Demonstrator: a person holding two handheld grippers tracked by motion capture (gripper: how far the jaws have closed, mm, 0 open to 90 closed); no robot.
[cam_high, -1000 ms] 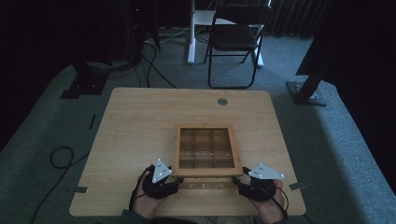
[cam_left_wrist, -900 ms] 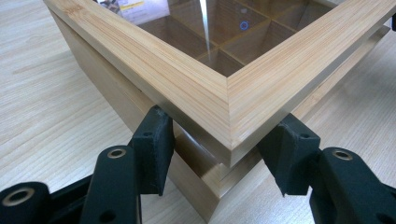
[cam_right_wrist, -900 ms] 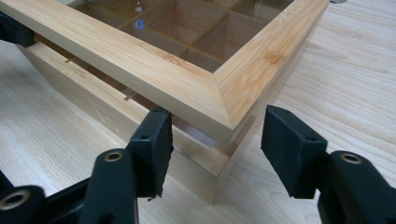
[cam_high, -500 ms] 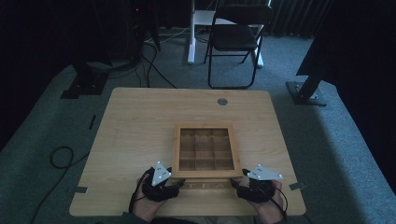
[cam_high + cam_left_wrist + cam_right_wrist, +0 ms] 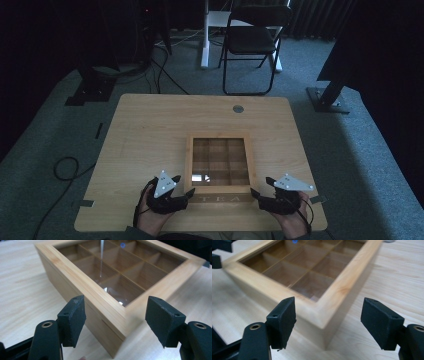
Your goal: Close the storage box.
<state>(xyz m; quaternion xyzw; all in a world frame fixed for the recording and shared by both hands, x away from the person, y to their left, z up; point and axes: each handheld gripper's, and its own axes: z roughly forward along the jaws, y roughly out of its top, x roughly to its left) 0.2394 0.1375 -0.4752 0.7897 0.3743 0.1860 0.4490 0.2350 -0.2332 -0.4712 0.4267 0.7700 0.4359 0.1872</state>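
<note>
box: wooden tea box (image 5: pixel 220 162) (glass lid, nine compartments) is sitting on the desk (image 5: pixel 150 130) toward its near edge | left claw (image 5: pixel 186 192) is standing released, jaws just opening, astride the near-left corner without touching | right claw (image 5: pixel 256 193) is likewise released, just opening, straddling the near-right corner

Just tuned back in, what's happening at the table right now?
A person is working a wooden tea box with a windowed lid, one gripper at each near corner. The left gripper straddles the box's near left corner and the right gripper straddles the near right one. Both sets of fingers have just been opening and stand clear of the wood, so the box sits free on the table, lid closed. Its compartments look empty through the window.
</note>
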